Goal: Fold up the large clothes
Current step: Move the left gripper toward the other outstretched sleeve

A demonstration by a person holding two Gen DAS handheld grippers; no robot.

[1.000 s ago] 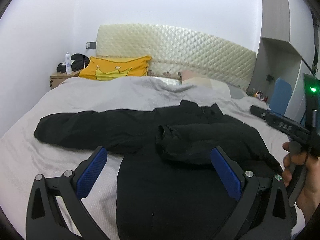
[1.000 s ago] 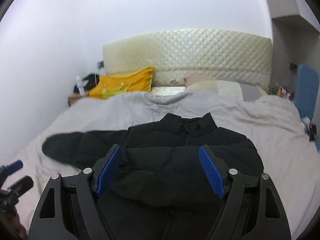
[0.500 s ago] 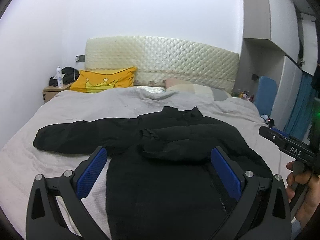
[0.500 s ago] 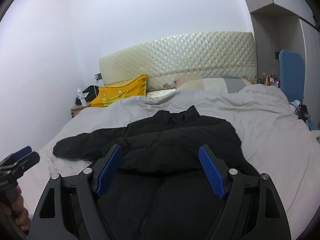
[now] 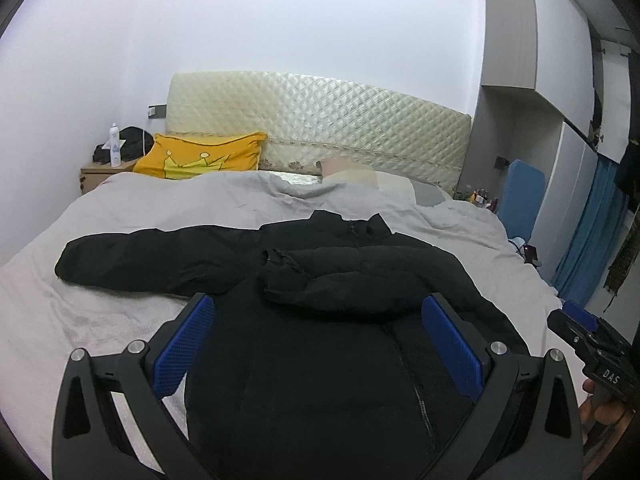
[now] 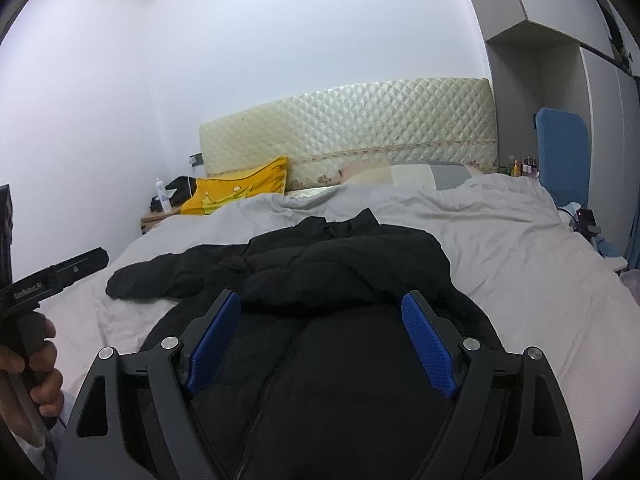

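The black jacket [image 5: 320,360] lies flat on the bed [image 5: 132,208], front side up, with its collar toward the headboard [image 5: 320,120]. One sleeve [image 5: 160,258] stretches out to the left over the grey cover. The other sleeve [image 5: 352,280] is folded across the chest.

My left tongs [image 5: 316,344] hang above the lower part of the jacket. Their blue pads [image 5: 184,346] stand wide apart and nothing is between them.

My right tongs [image 6: 322,340] are also above the jacket body, near the zipper [image 6: 276,364]. Their jaws are opening now, and the blue pads [image 6: 428,344] do not touch the cloth.

In the right wrist view I see my left hand [image 6: 36,368] holding its handle at the left edge. In the left wrist view my right hand [image 5: 604,408] is at the right edge.

A yellow pillow [image 5: 200,156] leans at the headboard, and a nightstand [image 5: 104,172] with a white bottle [image 5: 115,146] stands beside the bed. A blue chair [image 6: 560,148] is on the other side.
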